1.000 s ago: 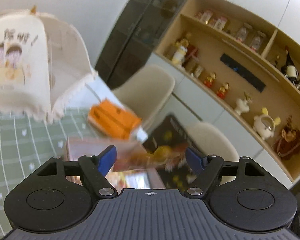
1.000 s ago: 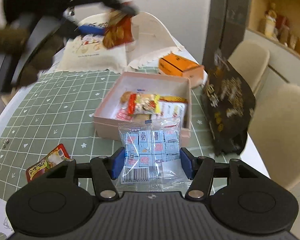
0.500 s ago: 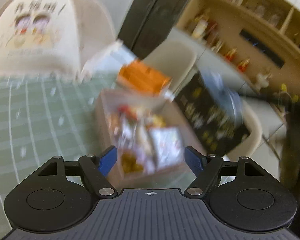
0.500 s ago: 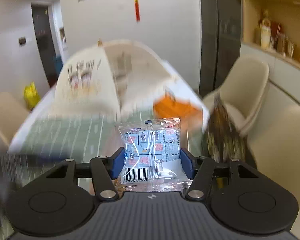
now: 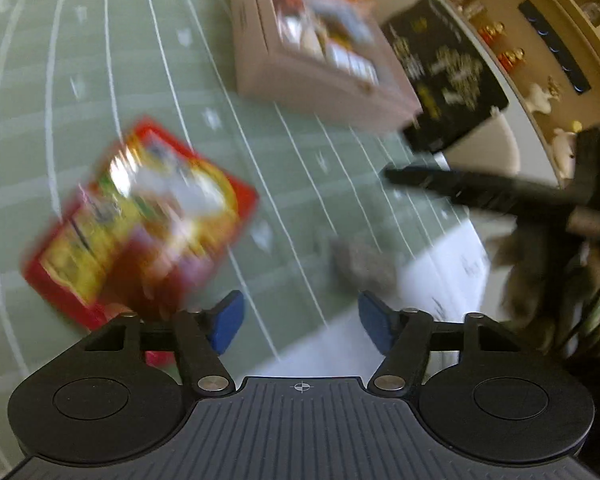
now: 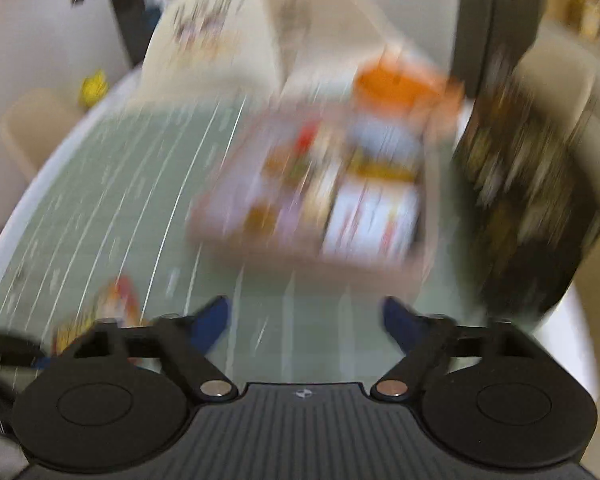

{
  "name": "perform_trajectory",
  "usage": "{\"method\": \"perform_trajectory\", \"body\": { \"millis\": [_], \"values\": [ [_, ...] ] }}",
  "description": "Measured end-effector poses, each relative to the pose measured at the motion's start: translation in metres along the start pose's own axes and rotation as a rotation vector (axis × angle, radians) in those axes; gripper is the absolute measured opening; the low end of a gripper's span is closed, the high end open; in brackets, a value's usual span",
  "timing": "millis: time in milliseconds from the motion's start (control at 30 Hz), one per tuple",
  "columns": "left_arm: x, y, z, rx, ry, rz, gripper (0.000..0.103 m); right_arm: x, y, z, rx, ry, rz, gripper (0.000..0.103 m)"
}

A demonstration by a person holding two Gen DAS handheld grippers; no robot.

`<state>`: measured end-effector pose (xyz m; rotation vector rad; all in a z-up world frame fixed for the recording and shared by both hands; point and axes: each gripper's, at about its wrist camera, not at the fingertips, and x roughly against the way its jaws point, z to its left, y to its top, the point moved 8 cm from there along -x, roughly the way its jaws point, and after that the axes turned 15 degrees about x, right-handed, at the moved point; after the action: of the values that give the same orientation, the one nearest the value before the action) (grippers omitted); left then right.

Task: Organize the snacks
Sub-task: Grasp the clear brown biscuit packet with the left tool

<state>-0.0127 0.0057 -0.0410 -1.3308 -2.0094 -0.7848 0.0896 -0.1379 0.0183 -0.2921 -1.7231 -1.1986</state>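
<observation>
A red and yellow snack packet (image 5: pixel 140 216) lies flat on the green checked tablecloth (image 5: pixel 100 60), ahead and left of my left gripper (image 5: pixel 300 320). That gripper's jaws are closing with only cloth between them. The pink box (image 5: pixel 300 92) holds several snack packs further ahead. In the blurred right wrist view my right gripper (image 6: pixel 306 318) hangs just in front of the pink box (image 6: pixel 260 248). Its jaws are closing with nothing between them. The red packet (image 6: pixel 100 312) shows at its lower left.
A black printed bag (image 5: pixel 448 76) stands right of the box, near the table's white edge (image 5: pixel 440 280). An orange carton (image 6: pixel 404 84) and a cream mesh food cover (image 6: pixel 212 40) sit behind the box. A person's hand (image 5: pixel 540 264) holds the other gripper at the right. Chairs surround the table.
The left gripper swung down from above the box to low over the cloth beside the red packet. The clear packet of blue squares has left the right gripper's fingers, which now stand wider.
</observation>
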Motion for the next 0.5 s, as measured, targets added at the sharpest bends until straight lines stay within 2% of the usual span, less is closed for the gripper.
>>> {"method": "perform_trajectory", "body": {
  "millis": [33, 67, 233, 300, 400, 433, 500],
  "values": [
    [-0.003, -0.004, -0.001, 0.003, -0.007, 0.013, 0.063, -0.008, -0.016, 0.008, -0.007, 0.031, 0.043, 0.04],
    [-0.006, -0.008, -0.003, -0.002, -0.011, 0.025, 0.063, -0.013, -0.03, 0.015, -0.02, 0.051, 0.076, 0.039],
    [-0.02, -0.021, -0.015, -0.008, -0.035, 0.065, 0.063, -0.013, -0.069, 0.027, -0.123, 0.059, 0.104, 0.039],
    [-0.023, -0.022, -0.017, -0.01, -0.03, 0.059, 0.063, -0.008, -0.078, 0.031, -0.198, 0.138, 0.106, 0.039],
    [-0.03, -0.019, -0.022, -0.007, -0.004, 0.043, 0.063, 0.001, -0.087, 0.036, -0.313, 0.309, 0.083, 0.039],
    [-0.032, -0.017, -0.024, -0.014, 0.007, 0.029, 0.063, 0.006, -0.088, 0.031, -0.353, 0.32, 0.065, 0.039],
    [-0.036, -0.009, -0.03, -0.04, 0.037, -0.001, 0.063, 0.016, -0.089, 0.012, -0.407, 0.259, 0.029, 0.039]
  ]
}}
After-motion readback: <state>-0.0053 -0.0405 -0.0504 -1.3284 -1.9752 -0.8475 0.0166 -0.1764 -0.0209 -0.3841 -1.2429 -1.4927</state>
